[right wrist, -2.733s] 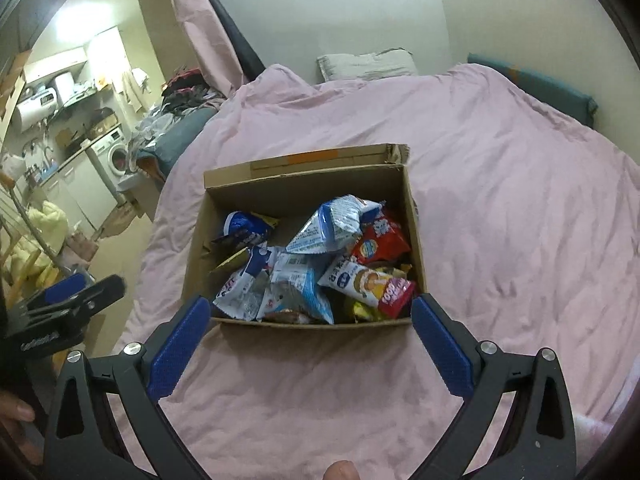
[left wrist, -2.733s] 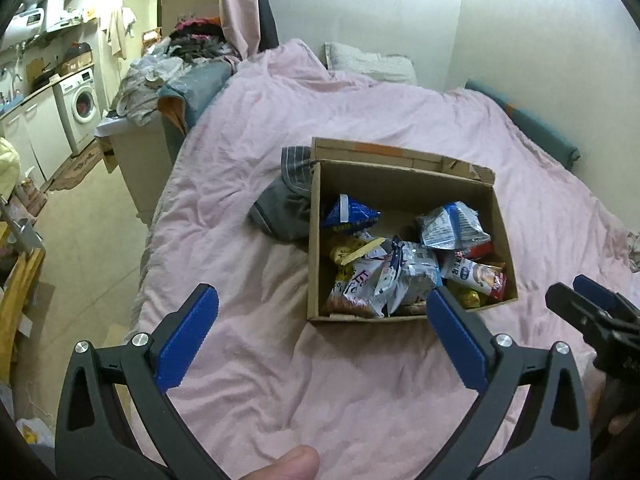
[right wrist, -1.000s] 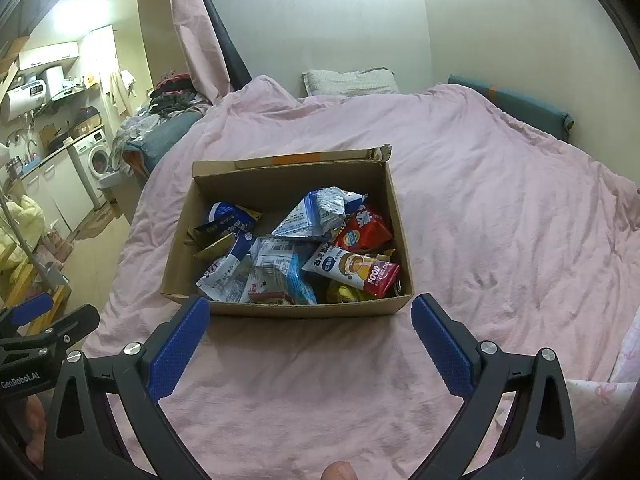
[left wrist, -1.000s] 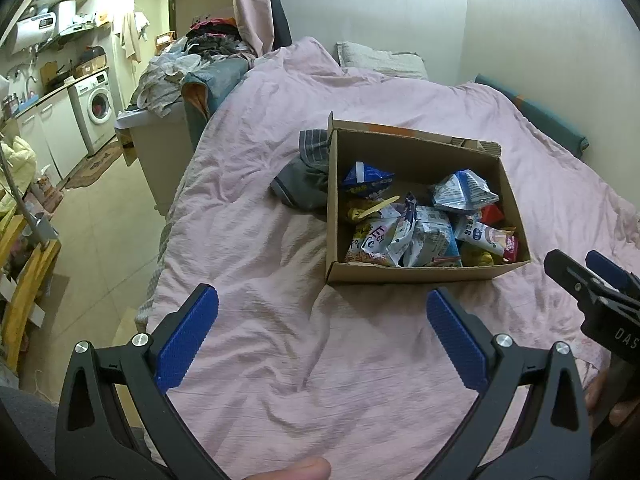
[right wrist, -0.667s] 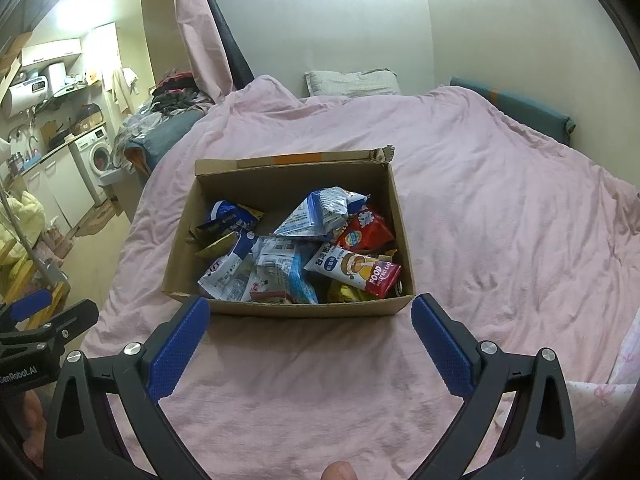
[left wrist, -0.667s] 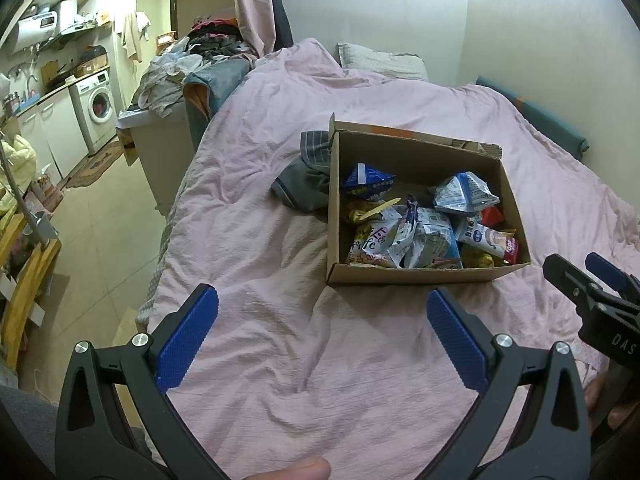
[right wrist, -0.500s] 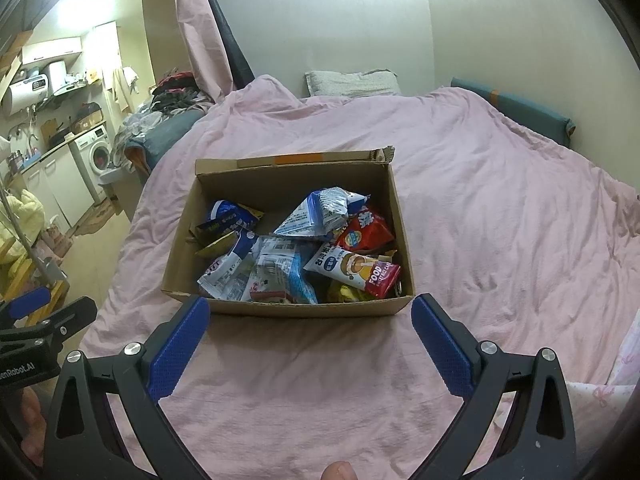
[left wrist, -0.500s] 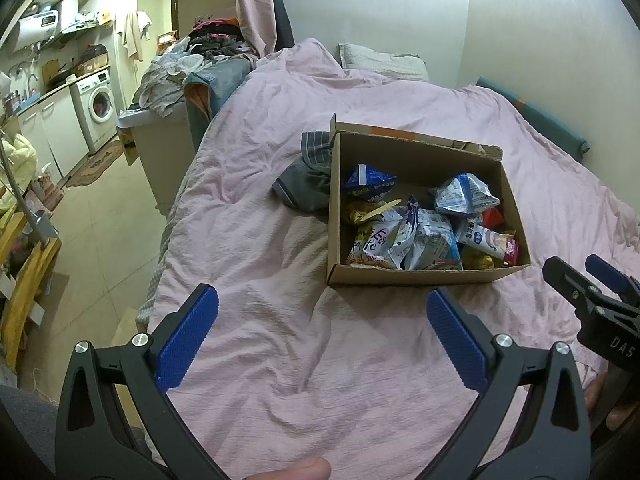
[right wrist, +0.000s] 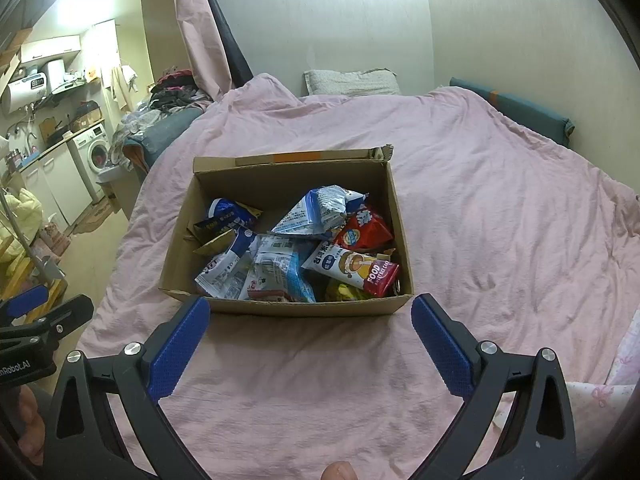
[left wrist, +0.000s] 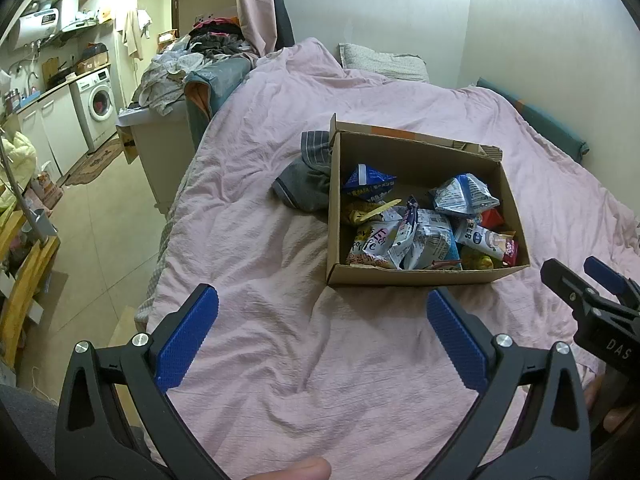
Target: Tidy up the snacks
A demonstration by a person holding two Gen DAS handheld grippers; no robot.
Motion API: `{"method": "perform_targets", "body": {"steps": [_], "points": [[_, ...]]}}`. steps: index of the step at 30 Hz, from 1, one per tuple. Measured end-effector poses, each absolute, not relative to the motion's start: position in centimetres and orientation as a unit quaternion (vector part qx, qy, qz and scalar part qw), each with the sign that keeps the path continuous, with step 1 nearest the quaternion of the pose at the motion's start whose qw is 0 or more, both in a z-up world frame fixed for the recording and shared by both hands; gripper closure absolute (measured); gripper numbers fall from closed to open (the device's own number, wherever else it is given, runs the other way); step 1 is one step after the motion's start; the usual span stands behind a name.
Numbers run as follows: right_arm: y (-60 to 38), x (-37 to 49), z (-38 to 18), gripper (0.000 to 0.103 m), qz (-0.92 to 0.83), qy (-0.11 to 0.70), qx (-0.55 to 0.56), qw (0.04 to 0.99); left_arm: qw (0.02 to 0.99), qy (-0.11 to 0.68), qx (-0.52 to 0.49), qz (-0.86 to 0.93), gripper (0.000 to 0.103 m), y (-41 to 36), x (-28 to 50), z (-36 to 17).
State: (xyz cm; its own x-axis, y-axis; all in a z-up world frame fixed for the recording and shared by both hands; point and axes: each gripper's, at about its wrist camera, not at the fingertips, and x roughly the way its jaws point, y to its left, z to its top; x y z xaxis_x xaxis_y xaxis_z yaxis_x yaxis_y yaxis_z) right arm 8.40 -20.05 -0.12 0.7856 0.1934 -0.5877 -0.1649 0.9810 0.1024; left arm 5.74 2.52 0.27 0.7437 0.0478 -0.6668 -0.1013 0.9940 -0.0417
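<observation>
A wide bed under a rumpled pink duvet (right wrist: pixel 480 208) fills the room, a pillow (right wrist: pixel 350 82) against the plain pale wall (right wrist: pixel 340 20). Left, across the tiled floor (left wrist: pixel 92 216), stand a washing machine (left wrist: pixel 98 102), white cabinets (left wrist: pixel 44 132) and heaped laundry (left wrist: pixel 172 76).

"FOOD" on red-ended snack packet (right wrist: pixel 352 266)

A small lived-in home is shown, with bedroom and kitchen sharing one room. A bed (right wrist: pixel 480 208) covered by a wrinkled pink duvet fills the middle, with a pillow (right wrist: pixel 350 82) at its head by the wall. Along the left side a washing machine (left wrist: pixel 98 102) is set under a counter (left wrist: pixel 52 90), a water heater (right wrist: pixel 26 90) is mounted above, and clothes (left wrist: pixel 188 60) are heaped beside the bed.
</observation>
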Motion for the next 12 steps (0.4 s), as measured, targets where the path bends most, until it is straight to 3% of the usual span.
{"method": "perform_targets", "body": {"steps": [12], "points": [[-20.16,8.38,-0.09,0.0,0.098,0.311,0.02,0.945,0.931,0.362,-0.042,0.032,0.0,2.51,5.83,0.24]]}}
